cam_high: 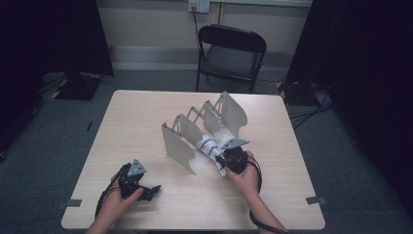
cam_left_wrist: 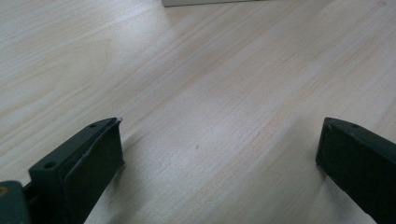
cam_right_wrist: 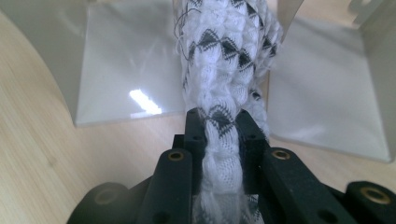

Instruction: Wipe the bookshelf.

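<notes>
Pale wood-grain table (cam_high: 146, 117), bare around the left gripper (cam_high: 141, 187), whose matt black jaws stand wide apart with nothing between them. Ahead of the right gripper (cam_right_wrist: 223, 122), a glossy grey rack (cam_high: 178, 146) of thin curved plates joined by zigzag links. Knitted white cloth (cam_right_wrist: 224, 70) with black diamonds, soft and ribbed, lies between two plates, pinched in the right gripper's nearly closed jaws

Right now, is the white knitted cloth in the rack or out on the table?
Partly in. The knitted cloth lies between two dividers of the rack, its near end clamped in the right gripper.
</notes>
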